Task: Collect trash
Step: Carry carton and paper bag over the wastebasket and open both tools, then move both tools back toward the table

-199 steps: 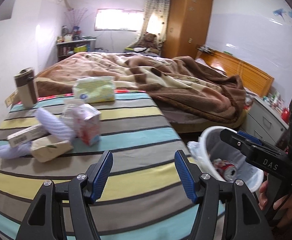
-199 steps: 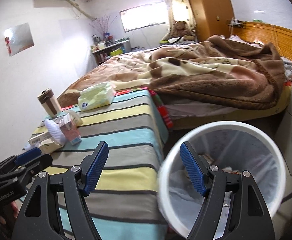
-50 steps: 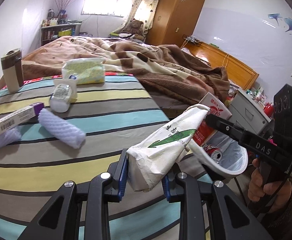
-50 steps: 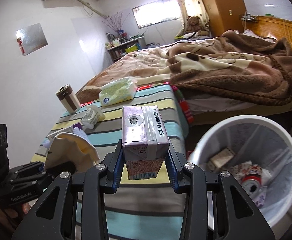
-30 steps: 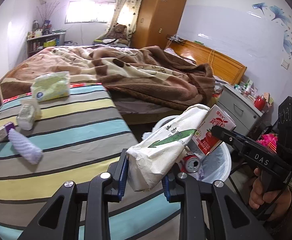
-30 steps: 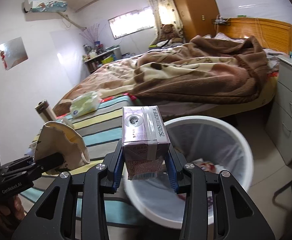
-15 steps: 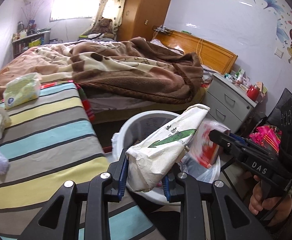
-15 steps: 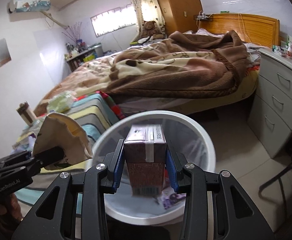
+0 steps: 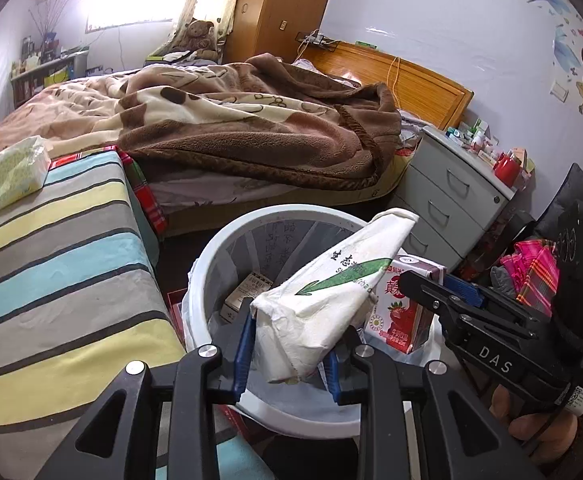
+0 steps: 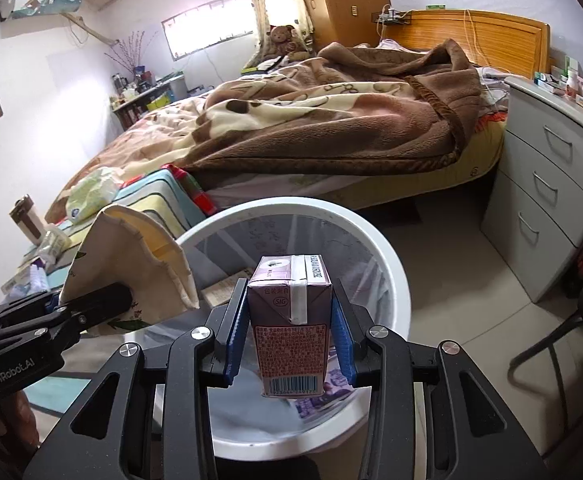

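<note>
Left wrist view: the left tool (image 9: 287,344) is clamped on a crumpled white paper bag (image 9: 323,300) with a green arrow print, holding it tilted above the open mouth of the white trash bin (image 9: 207,252); the bin stands on the floor just beside the right edge of the striped tabletop (image 9: 63,264); a small box (image 9: 247,292) lies inside the bin; the right tool (image 9: 435,284) comes in from the right, gripping a red strawberry drink carton (image 9: 395,312) over the bin's right rim; a green tissue pack (image 9: 11,172) lies at the far edge of the tabletop; behind it sits the bed with a brown blanket (image 9: 251,128); a grey drawer unit (image 9: 451,196) stands to the right.

Right wrist view: the right tool (image 10: 289,332) is closed on the drink carton (image 10: 289,320), upright, barcode at the bottom, hanging over the trash bin (image 10: 387,248); printed scraps show at the bin's bottom; the left tool (image 10: 55,312) at the left pinches the paper bag (image 10: 131,252) by the bin's left rim; a brown-and-white tumbler (image 10: 25,216) stands near the far left corner of the tabletop (image 10: 163,200), with the tissue pack (image 10: 91,192) near it.
</note>
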The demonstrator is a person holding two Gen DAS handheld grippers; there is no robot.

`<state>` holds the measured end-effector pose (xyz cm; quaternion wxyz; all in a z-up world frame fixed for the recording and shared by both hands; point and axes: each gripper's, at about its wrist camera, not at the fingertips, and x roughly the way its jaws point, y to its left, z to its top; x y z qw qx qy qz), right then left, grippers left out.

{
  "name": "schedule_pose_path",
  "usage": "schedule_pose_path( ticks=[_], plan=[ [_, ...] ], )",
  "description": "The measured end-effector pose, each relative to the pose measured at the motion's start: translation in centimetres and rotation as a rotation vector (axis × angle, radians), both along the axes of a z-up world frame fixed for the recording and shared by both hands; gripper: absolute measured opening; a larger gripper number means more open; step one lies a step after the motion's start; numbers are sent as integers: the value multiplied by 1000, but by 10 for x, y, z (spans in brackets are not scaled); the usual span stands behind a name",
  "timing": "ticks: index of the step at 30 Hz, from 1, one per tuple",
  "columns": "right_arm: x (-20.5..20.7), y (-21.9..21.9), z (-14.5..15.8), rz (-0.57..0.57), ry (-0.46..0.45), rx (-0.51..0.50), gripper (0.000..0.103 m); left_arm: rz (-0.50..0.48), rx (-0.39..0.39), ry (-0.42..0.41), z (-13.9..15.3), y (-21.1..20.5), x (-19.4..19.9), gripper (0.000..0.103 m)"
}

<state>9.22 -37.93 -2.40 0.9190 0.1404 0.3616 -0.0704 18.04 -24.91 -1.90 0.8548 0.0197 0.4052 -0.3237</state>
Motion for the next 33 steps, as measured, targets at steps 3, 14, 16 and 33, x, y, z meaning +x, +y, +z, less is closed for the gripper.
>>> schedule_pose_path(
  ticks=[3,14,16,33],
  plan=[
    [1,-2,0,0,5,-1,40,5,0,9,-2,0,1,37],
    [-3,3,6,-10,-26,11,65,25,-18,-22,9,13,-6,61],
    [-4,5,8,-11,-35,15,65,32,-20,-31,12,18,-8,61],
    [-9,40,20,46,-106,23,65,115,-18,-107,32,71,-28,61]
  ],
)
